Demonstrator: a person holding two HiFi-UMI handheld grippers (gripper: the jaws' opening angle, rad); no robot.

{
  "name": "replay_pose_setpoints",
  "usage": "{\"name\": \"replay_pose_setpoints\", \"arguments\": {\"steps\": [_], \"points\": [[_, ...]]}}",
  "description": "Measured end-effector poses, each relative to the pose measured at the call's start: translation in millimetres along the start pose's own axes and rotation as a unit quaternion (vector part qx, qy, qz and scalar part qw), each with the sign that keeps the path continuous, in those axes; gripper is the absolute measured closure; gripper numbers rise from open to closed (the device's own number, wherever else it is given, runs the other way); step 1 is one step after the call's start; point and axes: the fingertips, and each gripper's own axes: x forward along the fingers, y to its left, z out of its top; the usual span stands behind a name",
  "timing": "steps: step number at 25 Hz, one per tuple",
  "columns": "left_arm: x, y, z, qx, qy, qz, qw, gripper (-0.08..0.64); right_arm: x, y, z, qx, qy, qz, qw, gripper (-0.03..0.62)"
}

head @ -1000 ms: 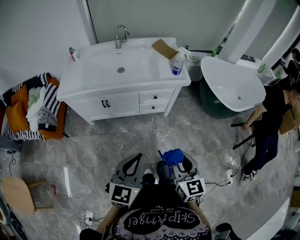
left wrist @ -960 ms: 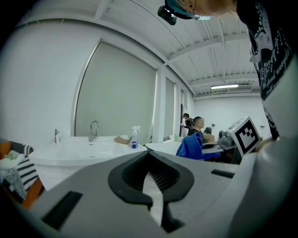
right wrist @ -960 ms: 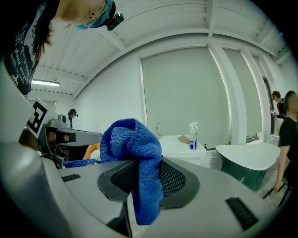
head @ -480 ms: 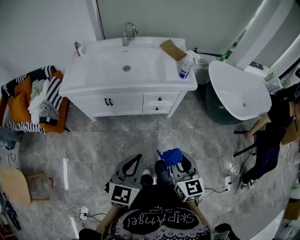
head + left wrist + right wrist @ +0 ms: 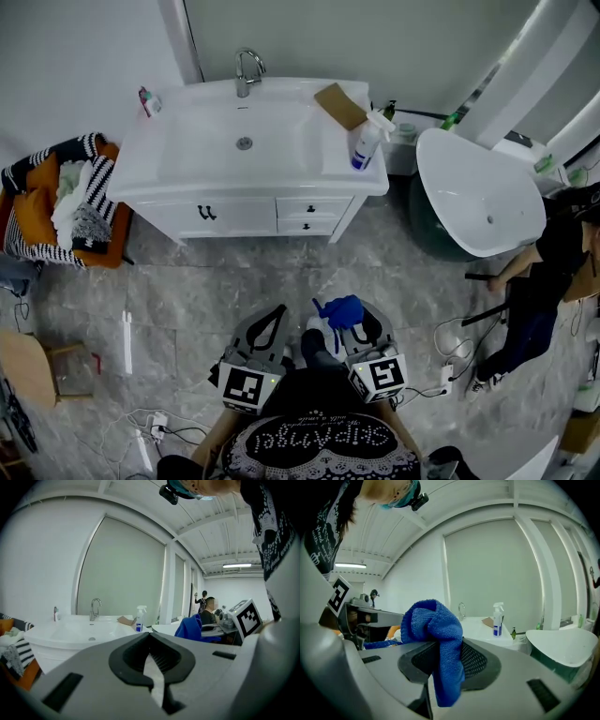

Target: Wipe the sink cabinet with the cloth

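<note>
The white sink cabinet (image 5: pixel 246 214) stands against the far wall, with a basin (image 5: pixel 239 141) and a chrome tap (image 5: pixel 245 70) on top. My right gripper (image 5: pixel 349 316) is shut on a blue cloth (image 5: pixel 340 310) and held close to my body, well short of the cabinet. In the right gripper view the blue cloth (image 5: pixel 436 639) bulges up from between the jaws. My left gripper (image 5: pixel 265 326) is shut with nothing in it; its jaws meet in the left gripper view (image 5: pixel 151 656).
A spray bottle (image 5: pixel 365 142) and a brown cardboard piece (image 5: pixel 339 105) sit on the counter's right end. A white freestanding tub (image 5: pixel 478 195) is to the right, with a person (image 5: pixel 544 272) beside it. An orange chair with laundry (image 5: pixel 58 208) is at the left. Cables (image 5: pixel 450 337) lie on the floor.
The view has shifted slightly, so the cabinet sits a little lower and closer in frame. Both grippers keep the same pose, the cloth still held.
</note>
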Motion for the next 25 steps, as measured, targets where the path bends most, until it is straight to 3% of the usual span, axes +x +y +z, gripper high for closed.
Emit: {"name": "replay_pose_setpoints", "arguments": {"steps": [15, 21, 25], "points": [[86.1, -18.8, 20.8, 0.008, -0.012, 0.032, 0.9994, 0.558, 26.7, -91.9, 9.7, -0.004, 0.000, 0.018, 1.000, 0.477], [100.0, -29.6, 22.2, 0.011, -0.002, 0.032, 0.9994, 0.558, 26.5, -114.9, 5.9, 0.011, 0.002, 0.015, 1.000, 0.477], [103.9, -26.9, 29.1, 0.015, -0.020, 0.040, 0.9989, 0.558, 24.5, -121.0, 6.1, 0.018, -0.001, 0.010, 1.000, 0.477]]}}
